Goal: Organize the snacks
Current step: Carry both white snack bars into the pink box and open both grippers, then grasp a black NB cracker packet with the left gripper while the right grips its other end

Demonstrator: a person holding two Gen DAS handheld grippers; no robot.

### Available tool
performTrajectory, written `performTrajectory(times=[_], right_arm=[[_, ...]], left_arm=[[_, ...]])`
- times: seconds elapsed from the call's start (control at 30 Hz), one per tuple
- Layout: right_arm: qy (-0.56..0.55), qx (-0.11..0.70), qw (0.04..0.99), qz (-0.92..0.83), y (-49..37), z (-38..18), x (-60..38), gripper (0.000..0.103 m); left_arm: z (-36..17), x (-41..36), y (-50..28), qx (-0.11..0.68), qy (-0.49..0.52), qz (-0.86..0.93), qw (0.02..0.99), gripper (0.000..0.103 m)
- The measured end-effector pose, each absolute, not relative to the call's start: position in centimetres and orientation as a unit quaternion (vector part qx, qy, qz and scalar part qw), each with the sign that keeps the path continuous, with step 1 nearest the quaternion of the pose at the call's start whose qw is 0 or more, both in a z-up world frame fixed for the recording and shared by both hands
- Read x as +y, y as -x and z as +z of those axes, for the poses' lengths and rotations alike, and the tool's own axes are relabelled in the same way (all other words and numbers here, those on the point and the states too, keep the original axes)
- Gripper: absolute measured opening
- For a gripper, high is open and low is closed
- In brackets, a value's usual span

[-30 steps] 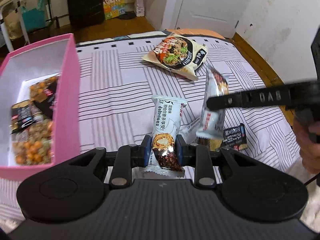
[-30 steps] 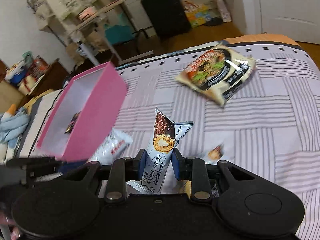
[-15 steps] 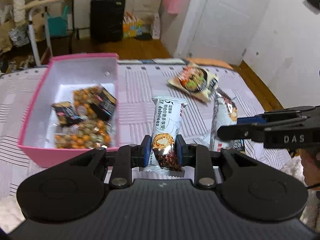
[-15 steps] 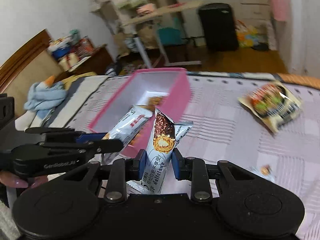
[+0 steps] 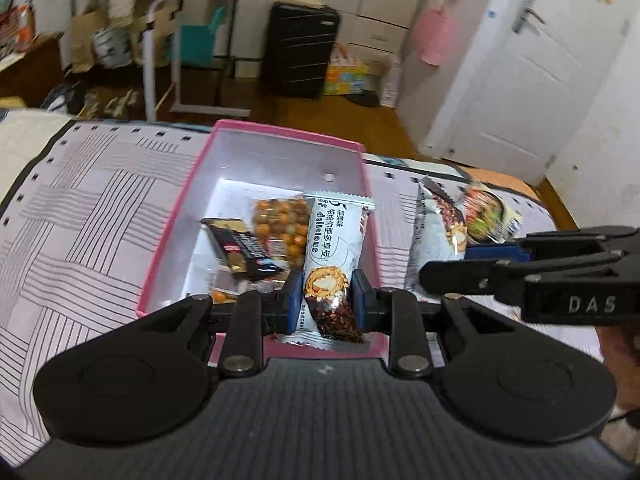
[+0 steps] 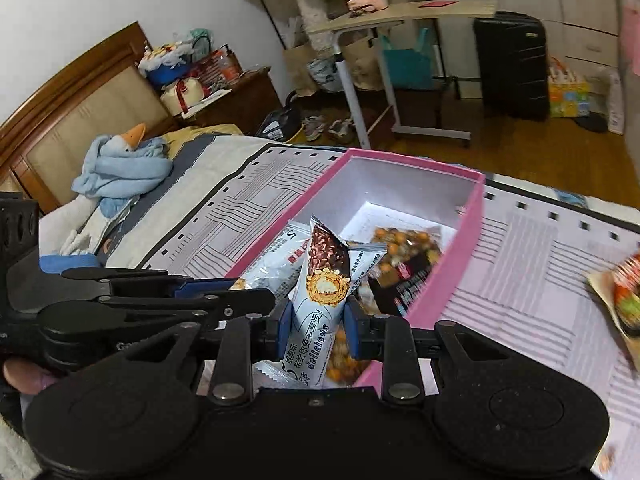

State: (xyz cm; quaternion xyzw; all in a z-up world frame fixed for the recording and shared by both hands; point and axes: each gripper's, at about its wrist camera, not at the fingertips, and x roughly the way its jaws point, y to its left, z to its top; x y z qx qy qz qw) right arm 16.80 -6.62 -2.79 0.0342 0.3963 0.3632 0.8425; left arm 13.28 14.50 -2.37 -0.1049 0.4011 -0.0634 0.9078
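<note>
My left gripper point(image 5: 325, 300) is shut on a white chocolate-roll snack bar point(image 5: 334, 248) and holds it over the near end of the pink box point(image 5: 288, 136). The box holds a peanut packet point(image 5: 280, 224) and a dark snack packet point(image 5: 240, 248). My right gripper point(image 6: 314, 322) is shut on a second snack bar of the same kind point(image 6: 320, 296), beside the box's near right rim point(image 6: 452, 264). In the left wrist view the right gripper point(image 5: 480, 264) comes in from the right with its bar point(image 5: 438, 224). In the right wrist view the left gripper point(image 6: 224, 292) holds its bar point(image 6: 276, 268).
The box lies on a bed with a striped cover point(image 5: 80, 220). A noodle packet point(image 5: 488, 216) lies on the bed right of the box. A blue goose plush point(image 6: 120, 168) lies by the headboard. A side table point(image 6: 400, 16) and a black suitcase point(image 5: 300, 52) stand on the floor beyond.
Both grippers have swung left towards the pink box, each still holding its snack bar. The box has moved from the left side of the left wrist view to its centre.
</note>
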Motion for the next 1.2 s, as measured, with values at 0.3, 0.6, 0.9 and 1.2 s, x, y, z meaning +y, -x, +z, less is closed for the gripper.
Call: performTrajectory(times=[0.3, 0.6, 0.9, 1.2], right_arm=[[0.014, 0.398, 0.838, 0.373, -18.6, -7.0, -2.8, 0.032], [0.022, 0.380, 0.850, 0.365, -19.8, -9.1, -2.7, 0.037], [-0.019, 0.365, 0.865, 0.344, -18.5, -6.0, -6.0, 0.039], [-0.029, 0.371, 0.885, 0.279, -14.2, -0.9, -13.0, 0.042]], left_arm=[[-7.2, 16.3, -17.5, 0.412, 0.089, 0.001, 0.907, 0.025], [-9.8, 16.6, -19.3, 0.421, 0.093, 0.014, 0.902, 0.027], [-9.4, 16.5, -18.4, 0.419, 0.111, 0.015, 0.901, 0.049], [-4.6, 14.8, -14.6, 0.385, 0.089, -0.010, 0.919, 0.055]])
